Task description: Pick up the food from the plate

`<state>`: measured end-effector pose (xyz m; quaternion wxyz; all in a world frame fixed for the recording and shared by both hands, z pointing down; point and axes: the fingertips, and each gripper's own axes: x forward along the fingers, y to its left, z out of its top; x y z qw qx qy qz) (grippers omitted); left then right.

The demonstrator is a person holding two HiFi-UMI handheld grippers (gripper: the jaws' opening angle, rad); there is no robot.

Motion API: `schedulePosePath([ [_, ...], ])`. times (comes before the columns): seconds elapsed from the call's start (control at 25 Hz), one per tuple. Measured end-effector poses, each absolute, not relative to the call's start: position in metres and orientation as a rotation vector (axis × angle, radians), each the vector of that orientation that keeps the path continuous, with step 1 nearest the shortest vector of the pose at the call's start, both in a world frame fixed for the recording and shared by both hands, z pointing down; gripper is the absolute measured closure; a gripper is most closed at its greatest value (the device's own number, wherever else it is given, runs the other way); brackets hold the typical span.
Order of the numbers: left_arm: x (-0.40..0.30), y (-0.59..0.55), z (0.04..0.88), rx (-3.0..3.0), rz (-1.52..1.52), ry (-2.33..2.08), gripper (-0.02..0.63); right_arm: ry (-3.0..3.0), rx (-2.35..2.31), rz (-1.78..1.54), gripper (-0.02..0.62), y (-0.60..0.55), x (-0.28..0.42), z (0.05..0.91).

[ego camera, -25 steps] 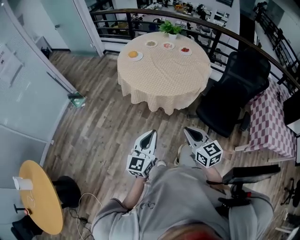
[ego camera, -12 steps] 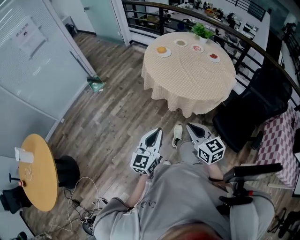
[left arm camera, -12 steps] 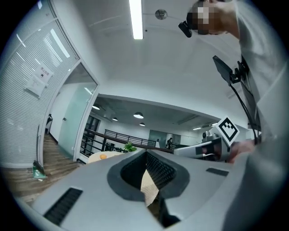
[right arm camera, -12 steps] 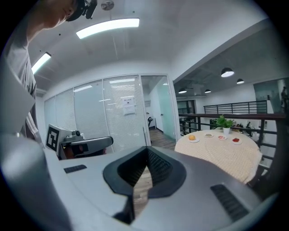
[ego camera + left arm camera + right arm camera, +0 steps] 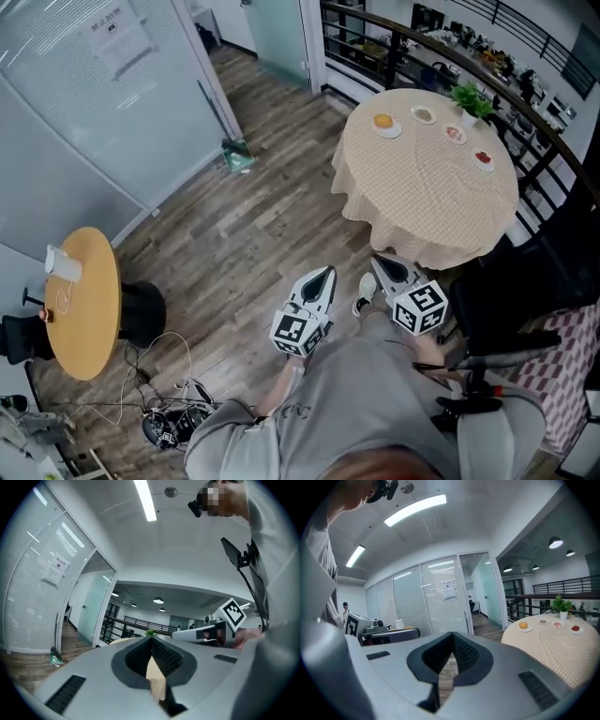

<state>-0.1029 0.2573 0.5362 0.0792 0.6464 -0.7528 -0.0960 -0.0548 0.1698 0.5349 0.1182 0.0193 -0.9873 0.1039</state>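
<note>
The left gripper (image 5: pixel 329 270) and right gripper (image 5: pixel 374 258) were closed, nothing between the jaws, side by side short of the round table (image 5: pixel 431 197). Food (image 5: pixel 382 120) sat on four plates (image 5: pixel 386 134) along the table's far edge, well clear of both.

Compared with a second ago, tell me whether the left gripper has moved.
Yes. The left gripper earlier sat straight below the round table; now it sits off that table's lower left.
</note>
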Motion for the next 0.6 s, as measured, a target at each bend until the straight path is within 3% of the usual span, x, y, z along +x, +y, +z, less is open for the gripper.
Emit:
schedulePosePath([
  [0.6, -0.180, 0.093, 0.535, 1.912, -0.234, -2.242, 0.598, -2.885, 0.015, 0.439, 0.589, -0.011, -0.144, 0.551],
])
